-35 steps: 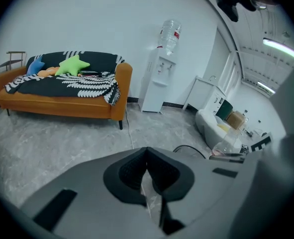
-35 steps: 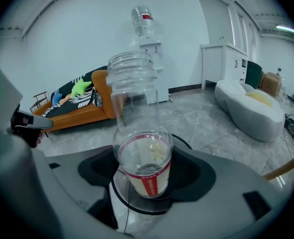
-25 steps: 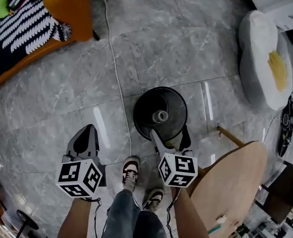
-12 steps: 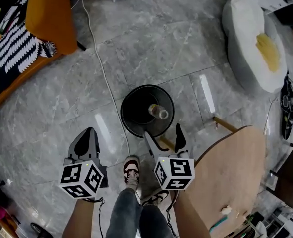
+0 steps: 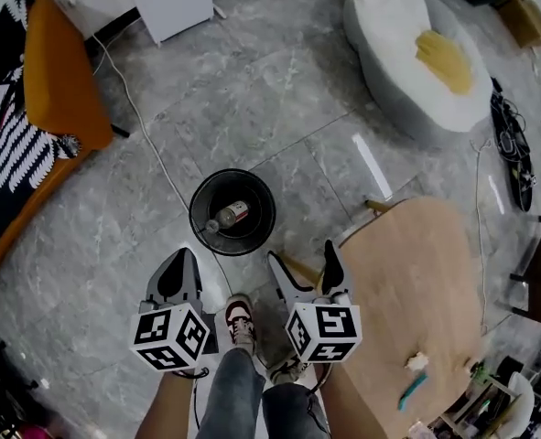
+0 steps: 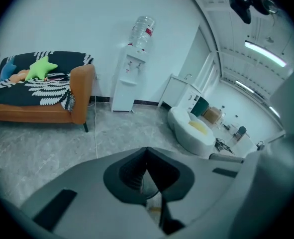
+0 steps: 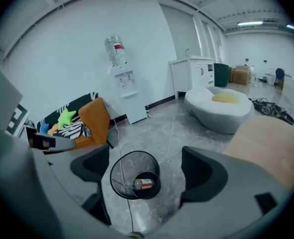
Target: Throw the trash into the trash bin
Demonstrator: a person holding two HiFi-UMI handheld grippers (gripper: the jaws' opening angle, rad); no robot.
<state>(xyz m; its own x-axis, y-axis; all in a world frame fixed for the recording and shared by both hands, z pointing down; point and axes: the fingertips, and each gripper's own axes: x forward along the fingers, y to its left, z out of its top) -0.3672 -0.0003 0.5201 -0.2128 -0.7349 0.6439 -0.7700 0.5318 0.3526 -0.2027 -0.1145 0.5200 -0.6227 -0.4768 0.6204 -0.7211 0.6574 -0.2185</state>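
The bottle (image 5: 229, 216) lies on its side at the bottom of the bin (image 5: 254, 193), a black mesh bin standing on the grey floor. The bin is ahead of both grippers. It sits a little left of the right gripper (image 5: 304, 265) and a little right of the left gripper (image 5: 184, 256), apart from both.

In the right gripper view the bin shows through the gap between the jaws, nearer the left one. That gripper's jaws stand wide apart and have just been closing a little, with nothing between them. The left gripper's jaws are together at the tips and hold nothing.

A white cable (image 5: 151, 146) runs along the floor past the bin's left side and on toward the space between the grippers. A shoe (image 5: 239, 318) shows between the two grippers, behind their tips. A round wooden table (image 5: 426, 291) lies just right of the right gripper.

Far ahead and left of the left gripper stands an orange sofa (image 5: 64, 90). Far ahead and right of the right gripper is a white beanbag (image 5: 407, 44). A water dispenser (image 7: 124, 91) stands against the wall beyond.
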